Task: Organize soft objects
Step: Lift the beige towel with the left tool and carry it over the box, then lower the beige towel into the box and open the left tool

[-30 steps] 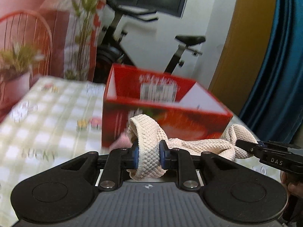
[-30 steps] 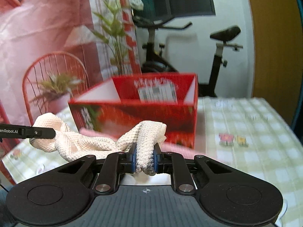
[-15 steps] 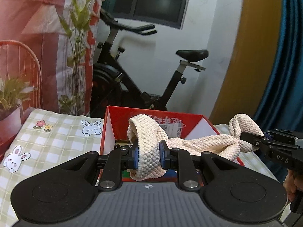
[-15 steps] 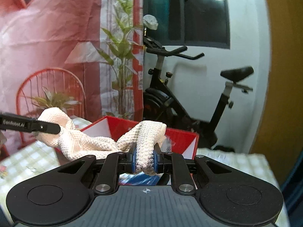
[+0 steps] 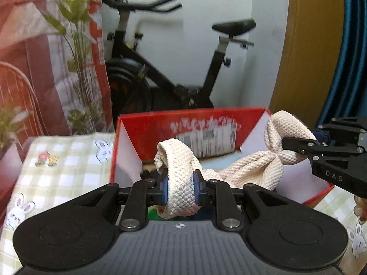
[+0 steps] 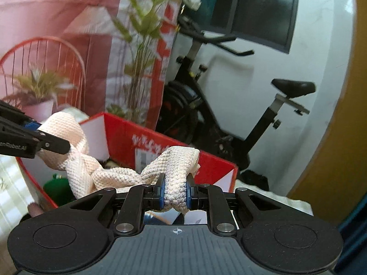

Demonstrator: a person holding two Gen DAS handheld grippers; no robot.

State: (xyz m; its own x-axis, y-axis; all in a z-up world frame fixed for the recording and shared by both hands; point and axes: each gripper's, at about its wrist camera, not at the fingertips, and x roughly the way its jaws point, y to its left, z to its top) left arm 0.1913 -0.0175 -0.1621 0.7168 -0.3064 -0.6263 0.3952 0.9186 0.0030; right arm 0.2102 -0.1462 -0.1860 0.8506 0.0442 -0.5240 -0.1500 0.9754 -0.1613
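Cream knit cloth (image 5: 243,171) slung between both tools above the open red box (image 5: 128,142) (green item in a box corner, unclear what), left gripper (image 5: 179,184) pinching one end, right gripper (image 6: 174,189) clamped on the other, checked tablecloth (image 5: 64,160) beneath.

A table in a green-checked bunny-print cloth (image 5: 68,171) carries an open red box (image 5: 160,123).

Cream knitted cloth (image 5: 250,171), twisted, slung above the open red box (image 5: 137,123), perhaps dipping inside it.
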